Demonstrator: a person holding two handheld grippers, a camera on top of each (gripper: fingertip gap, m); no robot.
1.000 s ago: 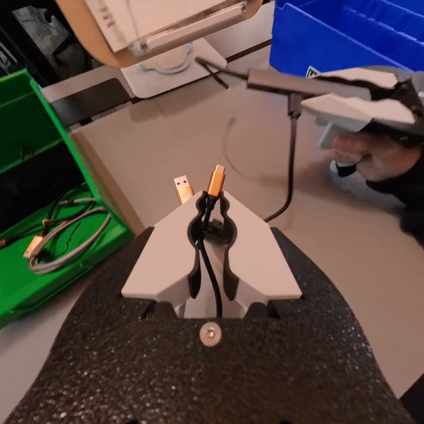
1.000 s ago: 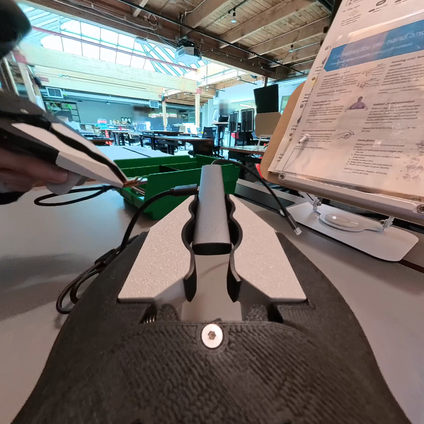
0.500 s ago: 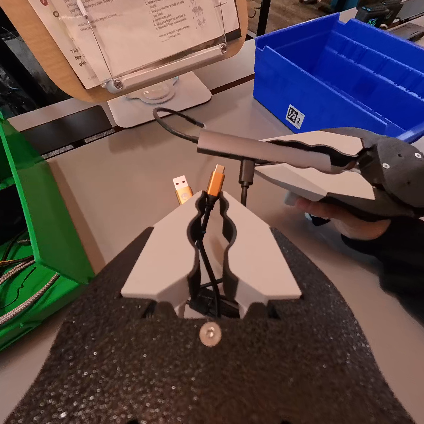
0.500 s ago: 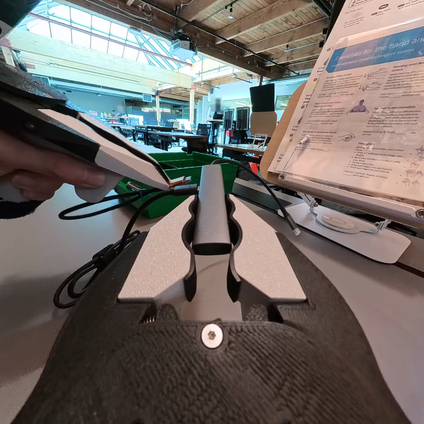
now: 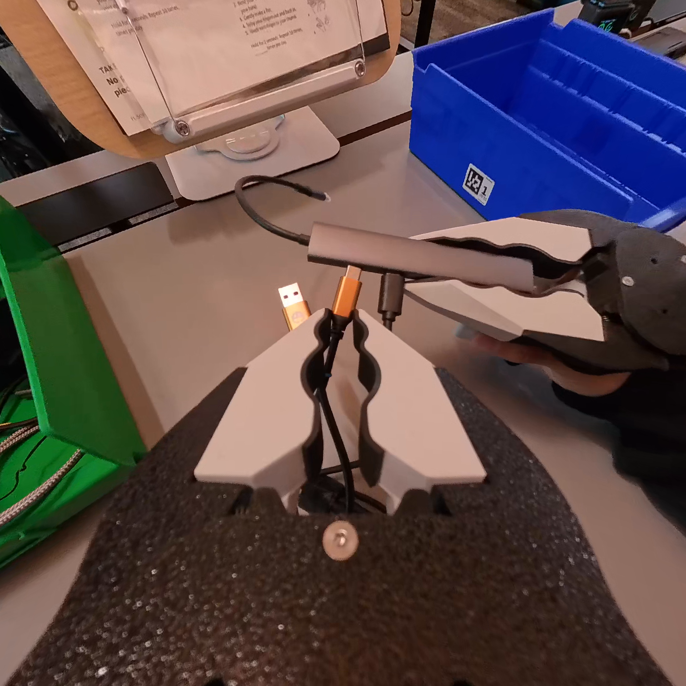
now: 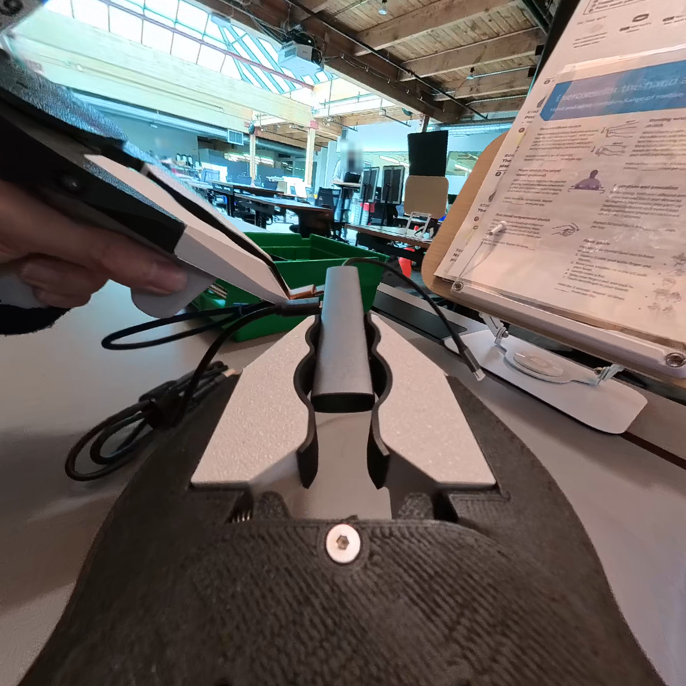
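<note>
My left gripper (image 5: 339, 317) is shut on a black cable just behind its orange USB-C plug (image 5: 347, 295). The plug's tip touches the side of a grey USB hub (image 5: 408, 256). The cable's orange USB-A plug (image 5: 294, 306) sticks up just left of the fingers. My right gripper (image 6: 341, 323) is shut on the grey hub (image 6: 341, 334) and holds it level above the table. A dark plug (image 5: 389, 297) sits in the hub's side beside the orange one. The hub's own short black cable (image 5: 267, 208) curls out from its far end. The left gripper also shows in the right wrist view (image 6: 284, 291).
A green bin (image 5: 63, 371) with braided cables stands at the left. A blue bin (image 5: 519, 122) stands at the back right. A wooden document stand (image 5: 208, 74) on a white base is at the back. A coiled black cable (image 6: 122, 427) lies on the grey table (image 5: 185, 297). Left tips to right tips: about 5 cm.
The right gripper brought the hub down and toward the left gripper. The left gripper's orange USB-C plug has gone from well clear of the hub to touching its side.
</note>
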